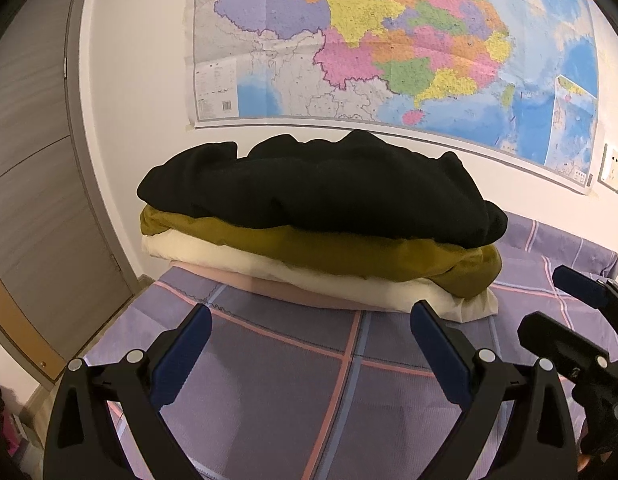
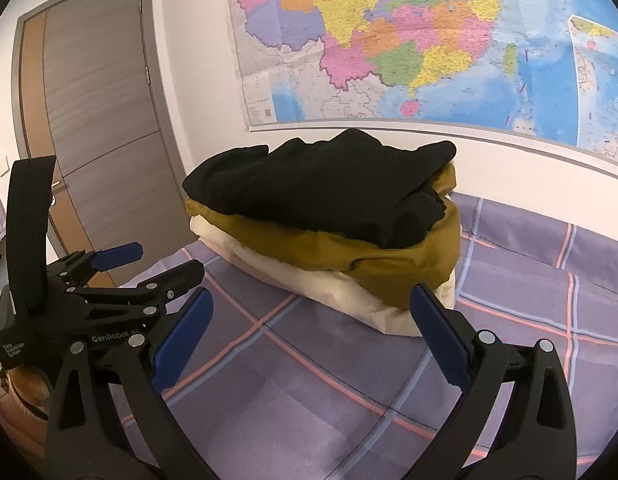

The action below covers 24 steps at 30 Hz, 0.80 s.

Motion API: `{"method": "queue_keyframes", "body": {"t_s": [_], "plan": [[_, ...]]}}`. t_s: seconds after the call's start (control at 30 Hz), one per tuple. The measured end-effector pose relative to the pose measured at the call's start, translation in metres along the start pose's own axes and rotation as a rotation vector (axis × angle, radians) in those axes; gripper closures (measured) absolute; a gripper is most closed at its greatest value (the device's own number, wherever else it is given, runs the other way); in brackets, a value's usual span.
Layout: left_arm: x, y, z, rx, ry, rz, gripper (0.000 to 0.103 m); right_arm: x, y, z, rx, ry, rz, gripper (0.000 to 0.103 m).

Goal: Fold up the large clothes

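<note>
Left wrist view: left gripper (image 1: 311,330) spread wide and empty above the purple plaid bedsheet (image 1: 277,392), short of the stack. Black garment (image 1: 321,188) tops it, mustard garment (image 1: 349,252) beneath, cream garment (image 1: 349,284) lower, pink layer (image 1: 293,290) at bottom. Right gripper (image 2: 313,316) equally wide, holding nothing. Wall map (image 1: 389,40) behind.
</note>
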State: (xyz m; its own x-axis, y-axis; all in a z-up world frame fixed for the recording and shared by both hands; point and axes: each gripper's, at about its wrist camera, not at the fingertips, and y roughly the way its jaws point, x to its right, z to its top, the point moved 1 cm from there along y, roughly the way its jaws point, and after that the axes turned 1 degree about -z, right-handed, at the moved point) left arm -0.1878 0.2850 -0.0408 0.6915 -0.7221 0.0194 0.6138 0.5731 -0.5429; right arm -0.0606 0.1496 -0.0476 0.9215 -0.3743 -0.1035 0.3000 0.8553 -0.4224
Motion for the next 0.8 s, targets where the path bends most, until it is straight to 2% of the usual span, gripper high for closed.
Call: {"method": "queue_keyframes", "body": {"t_s": [0.8], "plan": [[0.008, -0.0075, -0.0076, 0.005, 0.021, 0.01, 0.007, 0.0023, -0.0054, -0.0077, -0.007, 0.014, 0.001, 0.006]]}}
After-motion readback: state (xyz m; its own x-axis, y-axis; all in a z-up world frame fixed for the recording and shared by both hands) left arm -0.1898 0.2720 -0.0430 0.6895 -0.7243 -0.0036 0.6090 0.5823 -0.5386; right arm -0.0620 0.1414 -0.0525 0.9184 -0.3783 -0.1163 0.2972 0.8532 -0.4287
